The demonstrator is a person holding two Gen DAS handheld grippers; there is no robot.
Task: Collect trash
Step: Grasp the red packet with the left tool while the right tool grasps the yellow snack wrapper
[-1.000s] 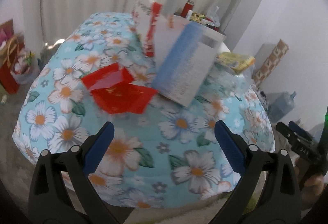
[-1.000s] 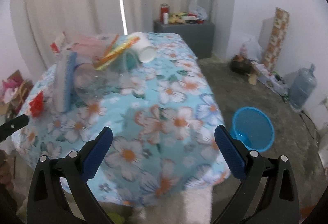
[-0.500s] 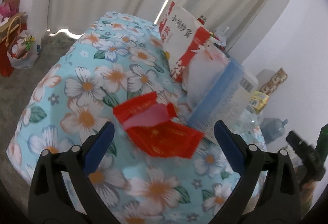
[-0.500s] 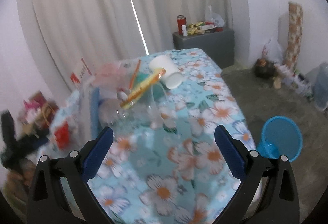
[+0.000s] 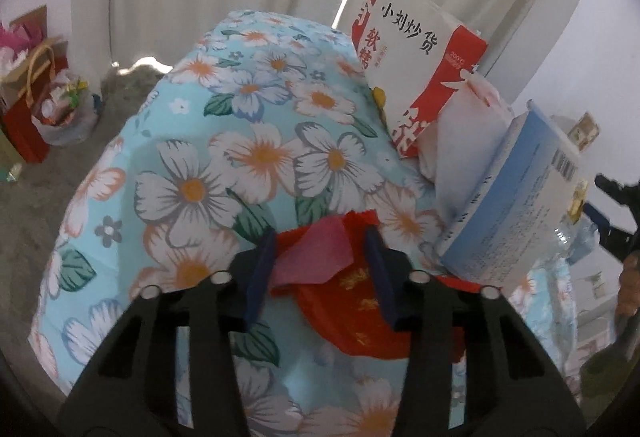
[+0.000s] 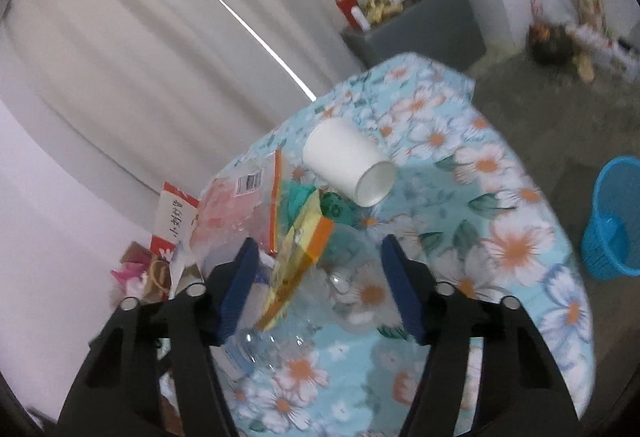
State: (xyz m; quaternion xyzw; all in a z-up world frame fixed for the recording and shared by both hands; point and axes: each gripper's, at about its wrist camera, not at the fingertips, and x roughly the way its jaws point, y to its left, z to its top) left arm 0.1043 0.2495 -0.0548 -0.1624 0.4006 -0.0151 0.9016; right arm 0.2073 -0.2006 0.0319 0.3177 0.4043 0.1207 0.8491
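Note:
Trash lies on a table with a blue floral cloth (image 5: 192, 165). My left gripper (image 5: 320, 233) is partly closed around a red wrapper (image 5: 352, 301) with a pink flap; its fingers stand on either side of it. My right gripper (image 6: 316, 249) is open above a clear plastic bottle (image 6: 340, 297) and a yellow-orange wrapper (image 6: 300, 257). A white paper cup (image 6: 348, 161) lies on its side beyond. A red and white carton (image 5: 416, 65), a white bag (image 5: 464, 141) and a blue and white box (image 5: 516, 213) stand at the right in the left view.
A blue plastic basket (image 6: 616, 221) stands on the floor right of the table. A grey cabinet (image 6: 420, 25) with small items is by the curtain. Gift bags (image 5: 36, 97) sit on the floor at the left. The right gripper (image 5: 616, 213) shows at the left view's edge.
My left gripper moved down onto the red wrapper and its fingers narrowed around it. My right gripper moved in over the bottle and wrappers and narrowed somewhat.

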